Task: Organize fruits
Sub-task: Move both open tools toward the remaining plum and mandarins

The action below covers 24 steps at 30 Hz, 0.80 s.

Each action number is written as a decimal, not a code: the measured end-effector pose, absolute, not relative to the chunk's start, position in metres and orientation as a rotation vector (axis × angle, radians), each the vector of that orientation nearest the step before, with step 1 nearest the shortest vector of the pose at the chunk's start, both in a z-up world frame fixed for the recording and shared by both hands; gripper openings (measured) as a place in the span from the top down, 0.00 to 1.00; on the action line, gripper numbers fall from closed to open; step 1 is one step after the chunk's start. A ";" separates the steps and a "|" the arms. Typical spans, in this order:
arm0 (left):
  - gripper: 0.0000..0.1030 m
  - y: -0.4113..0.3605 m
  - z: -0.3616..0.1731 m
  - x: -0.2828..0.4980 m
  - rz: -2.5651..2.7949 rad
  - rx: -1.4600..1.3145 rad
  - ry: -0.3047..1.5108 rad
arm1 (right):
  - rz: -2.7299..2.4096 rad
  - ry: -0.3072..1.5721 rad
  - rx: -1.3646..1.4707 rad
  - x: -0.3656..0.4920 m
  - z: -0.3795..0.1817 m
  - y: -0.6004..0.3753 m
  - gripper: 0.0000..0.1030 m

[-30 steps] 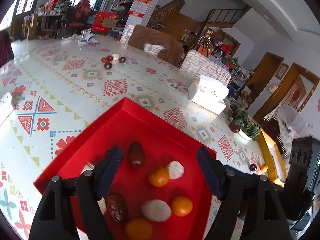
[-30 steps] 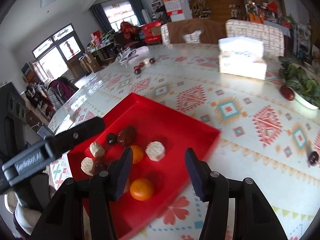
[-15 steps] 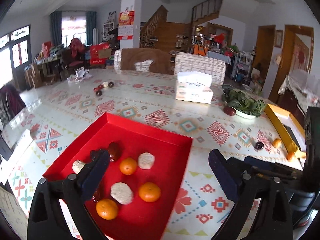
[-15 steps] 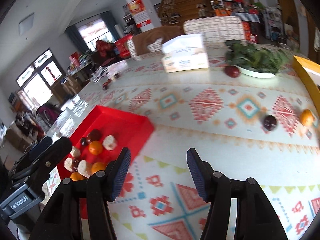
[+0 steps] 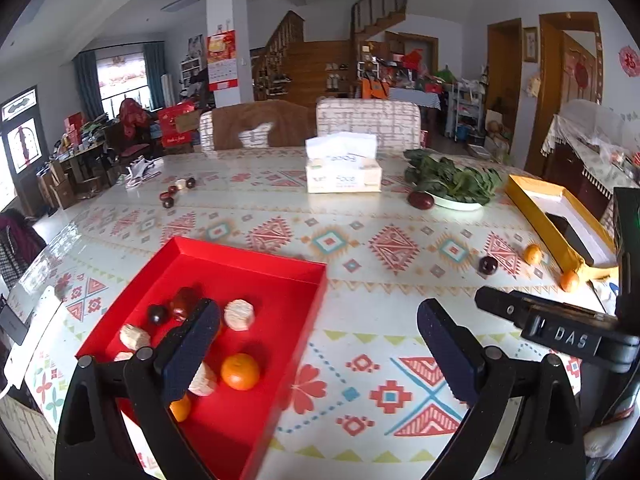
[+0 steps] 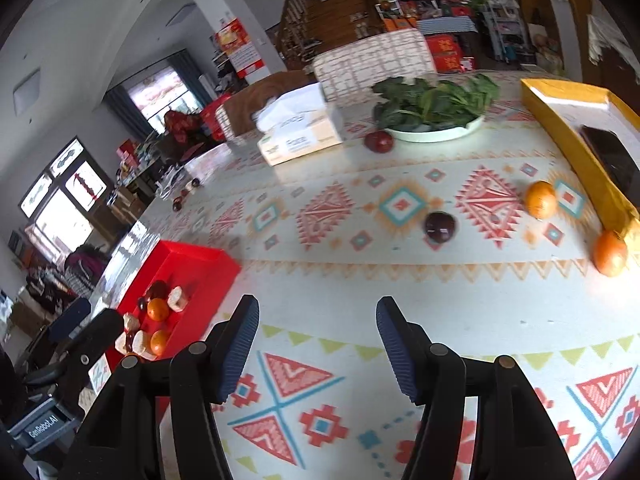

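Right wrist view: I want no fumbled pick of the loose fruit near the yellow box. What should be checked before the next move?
1. Right gripper empty: ok, nothing between the jaws, which are opening.
2. Left gripper empty: ok, jaws wide.
3. Dark plum free to grasp: ok, alone on the tablecloth.
4. Two oranges clear of the yellow box: far orange ok; near orange not ok, at the box corner.
5. Room in the red tray: ok.

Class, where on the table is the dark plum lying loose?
In the right wrist view, the dark plum lies right of centre, left of two oranges beside the yellow box.
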<state>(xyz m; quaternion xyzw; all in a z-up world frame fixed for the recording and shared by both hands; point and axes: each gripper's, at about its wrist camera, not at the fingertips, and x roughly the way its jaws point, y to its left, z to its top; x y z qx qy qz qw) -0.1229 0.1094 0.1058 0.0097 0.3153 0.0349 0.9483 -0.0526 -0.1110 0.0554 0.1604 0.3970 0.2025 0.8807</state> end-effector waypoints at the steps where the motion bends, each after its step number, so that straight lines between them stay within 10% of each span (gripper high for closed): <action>1: 0.04 0.107 0.105 -0.122 0.063 0.019 0.648 | 0.414 0.827 0.343 -0.053 0.054 -0.116 0.35; 24: 0.04 0.078 0.063 -0.101 -0.257 -0.154 0.847 | 0.090 0.810 0.420 -0.004 0.057 -0.252 0.35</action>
